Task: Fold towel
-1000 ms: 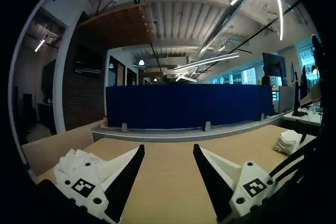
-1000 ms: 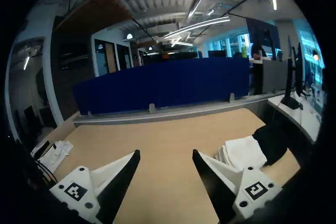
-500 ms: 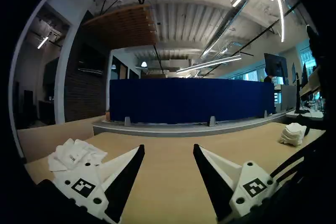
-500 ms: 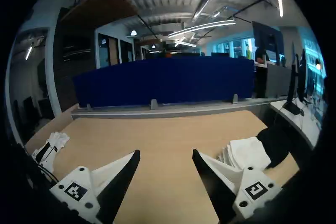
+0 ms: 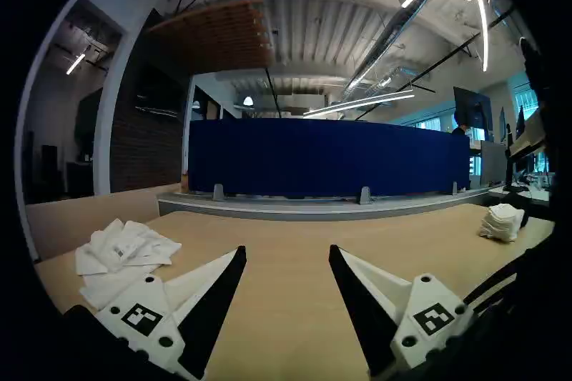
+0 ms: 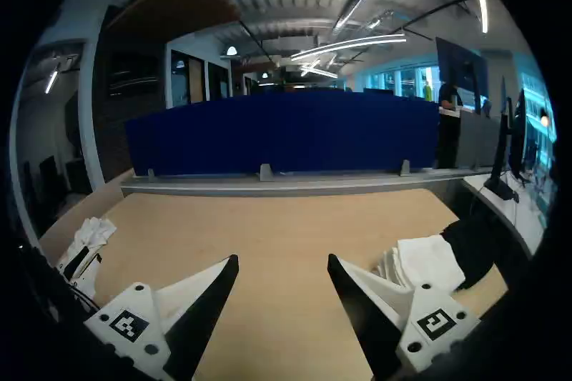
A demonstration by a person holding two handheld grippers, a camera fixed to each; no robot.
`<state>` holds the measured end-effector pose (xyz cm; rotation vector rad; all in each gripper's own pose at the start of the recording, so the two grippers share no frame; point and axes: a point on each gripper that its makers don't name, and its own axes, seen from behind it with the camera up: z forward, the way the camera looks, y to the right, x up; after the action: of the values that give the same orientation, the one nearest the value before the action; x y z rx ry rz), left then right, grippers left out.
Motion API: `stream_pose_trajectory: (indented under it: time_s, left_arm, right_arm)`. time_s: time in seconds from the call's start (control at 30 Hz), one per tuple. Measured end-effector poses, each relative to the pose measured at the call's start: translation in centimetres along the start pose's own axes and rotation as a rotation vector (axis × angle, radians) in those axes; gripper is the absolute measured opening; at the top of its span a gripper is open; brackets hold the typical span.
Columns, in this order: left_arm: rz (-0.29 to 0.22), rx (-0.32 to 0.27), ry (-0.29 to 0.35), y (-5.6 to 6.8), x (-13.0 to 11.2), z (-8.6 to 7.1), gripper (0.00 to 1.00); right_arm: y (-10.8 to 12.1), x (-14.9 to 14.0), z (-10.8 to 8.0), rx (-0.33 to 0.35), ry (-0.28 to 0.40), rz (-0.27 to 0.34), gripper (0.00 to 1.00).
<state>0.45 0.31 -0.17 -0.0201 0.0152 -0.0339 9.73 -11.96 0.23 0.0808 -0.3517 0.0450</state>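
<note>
Jaws open and empty on left gripper point(image 5: 286, 249) and right gripper point(image 6: 282, 258); crumpled towel point(image 5: 121, 252) lies forward-left on the counter point(image 5: 286, 238), apparently nearer the left one.

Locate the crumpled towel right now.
Left gripper view: the crumpled towel lies lower left on the wooden table, just beyond the image-left finger of the left gripper, opposite the folded stack at far right.

We find no text, brand or number we can read. The square markers point(image 5: 141, 319) on the left tool point(image 5: 287, 247) and right tool point(image 6: 282, 256) carry only black-and-white patterns.
</note>
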Motion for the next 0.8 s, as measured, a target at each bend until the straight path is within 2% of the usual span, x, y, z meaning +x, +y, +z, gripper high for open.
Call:
stream_pose_trajectory:
  time_s: [0.2, 0.6, 0.8]
  left_arm:
    - [0.032, -0.006, -0.012, 0.4, -0.4, 0.1, 0.85]
    - [0.034, 0.000, -0.015, 0.2, -0.5, 0.3, 0.86]
    - [0.033, 0.001, -0.015, 0.3, -0.5, 0.1, 0.86]
  right_arm:
    - [0.3, 0.4, -0.2, -0.006, 0.002, -0.009, 0.97]
    - [0.6, 0.8, -0.5, -0.006, 0.015, 0.010, 0.97]
    - [1.5, 2.3, -1.4, -0.010, 0.045, 0.033, 0.97]
